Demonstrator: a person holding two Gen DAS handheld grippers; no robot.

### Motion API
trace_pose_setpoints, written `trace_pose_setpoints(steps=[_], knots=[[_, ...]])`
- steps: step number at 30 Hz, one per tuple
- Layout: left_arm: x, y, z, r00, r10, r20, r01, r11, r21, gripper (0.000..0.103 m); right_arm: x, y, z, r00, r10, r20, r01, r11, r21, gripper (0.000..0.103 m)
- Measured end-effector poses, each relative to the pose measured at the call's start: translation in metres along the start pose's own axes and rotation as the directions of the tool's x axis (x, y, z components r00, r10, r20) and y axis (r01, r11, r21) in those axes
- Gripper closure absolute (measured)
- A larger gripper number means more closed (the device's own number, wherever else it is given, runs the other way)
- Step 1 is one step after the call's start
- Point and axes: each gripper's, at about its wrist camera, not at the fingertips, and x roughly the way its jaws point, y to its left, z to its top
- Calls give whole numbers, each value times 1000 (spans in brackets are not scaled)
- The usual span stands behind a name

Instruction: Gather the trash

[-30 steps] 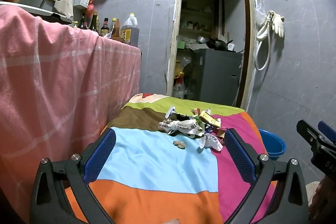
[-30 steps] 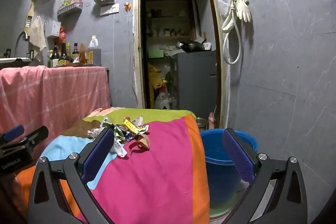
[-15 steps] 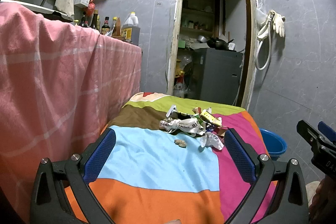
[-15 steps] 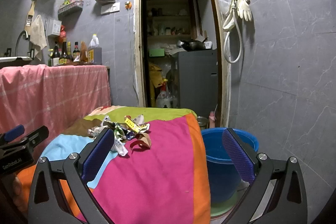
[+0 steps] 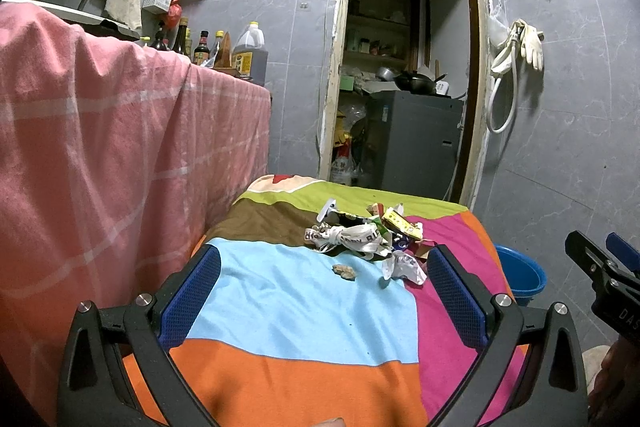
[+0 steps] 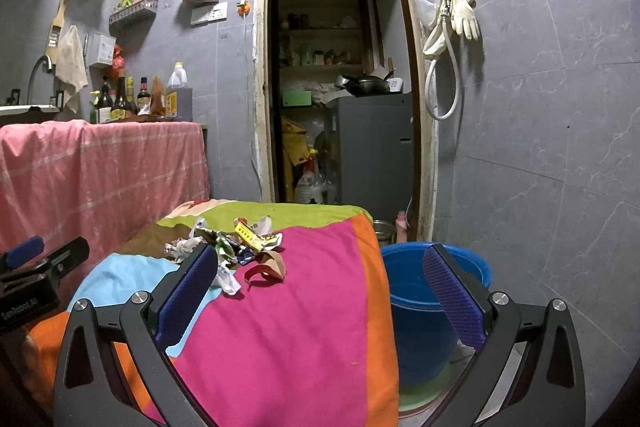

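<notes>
We hold both grippers, left point(image 5: 322, 265) and right point(image 6: 320, 269), wide open and empty, with the trash point(image 5: 366, 237) heaped on the desk point(image 5: 296, 311) ahead of the left fingers and ahead-left of the right, its long axis crosswise, the bucket point(image 6: 416, 303) beyond the right fingers.

The black left gripper with blue ribbed pads point(image 5: 323, 297) and the matching black right gripper point(image 6: 320, 297) both hover level, side by side, jaws spread wide and empty.
</notes>
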Motion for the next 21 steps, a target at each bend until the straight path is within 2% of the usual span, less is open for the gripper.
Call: trace_pose_setpoints(steps=[21], knots=[[0,3,0,1000,-1,-1,1,1000,-3,2,3,3,-1,1000,1,-6,-1,1000,-1,0]])
